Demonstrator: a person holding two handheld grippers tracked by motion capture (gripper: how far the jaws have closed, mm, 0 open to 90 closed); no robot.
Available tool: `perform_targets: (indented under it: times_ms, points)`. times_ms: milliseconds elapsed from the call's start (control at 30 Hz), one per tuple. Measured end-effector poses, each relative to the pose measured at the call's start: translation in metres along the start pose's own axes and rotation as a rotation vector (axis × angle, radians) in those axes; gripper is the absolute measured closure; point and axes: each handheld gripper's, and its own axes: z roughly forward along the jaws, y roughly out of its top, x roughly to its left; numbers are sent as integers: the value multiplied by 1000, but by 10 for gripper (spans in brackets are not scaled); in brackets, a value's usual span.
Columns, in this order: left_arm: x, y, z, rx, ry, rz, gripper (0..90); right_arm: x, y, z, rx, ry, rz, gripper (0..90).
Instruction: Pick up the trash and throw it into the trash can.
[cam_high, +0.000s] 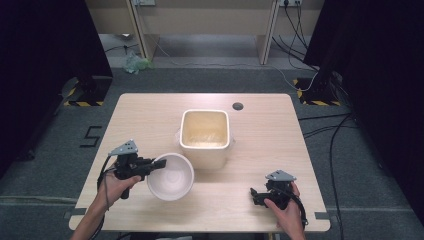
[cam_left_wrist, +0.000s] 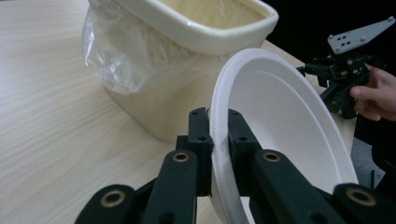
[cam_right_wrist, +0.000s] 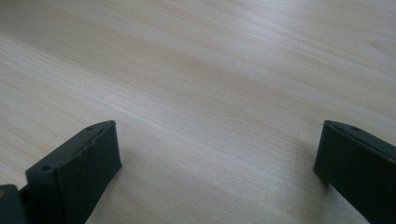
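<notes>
High view: the left gripper (cam_high: 156, 164) clamps the rim of a white bowl (cam_high: 172, 177), tilted beside the lined bin (cam_high: 204, 137) on the table (cam_high: 150, 115). Left gripper view: both jaws pinch the bowl (cam_left_wrist: 285, 126) rim. Right gripper view: the right gripper (cam_right_wrist: 217, 154) stands spread wide over bare tabletop, holding nothing.

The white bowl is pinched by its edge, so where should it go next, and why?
Probably a short carry toward the cream bin. The left hand-held gripper is shut on the rim of the white bowl, which is tilted beside the bin, and the bin's plastic-lined mouth is open. The right hand-held gripper sits open, apart.
</notes>
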Motion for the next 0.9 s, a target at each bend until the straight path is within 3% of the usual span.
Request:
perform_targets:
  times_ms: [433, 900]
  points:
    - [-5, 48, -1, -11, -46, 32, 828, 0, 0, 0, 0, 0, 0, 4]
    - [-9, 90, 12, -7, -55, 69, 828, 0, 0, 0, 1, -1, -4, 4]
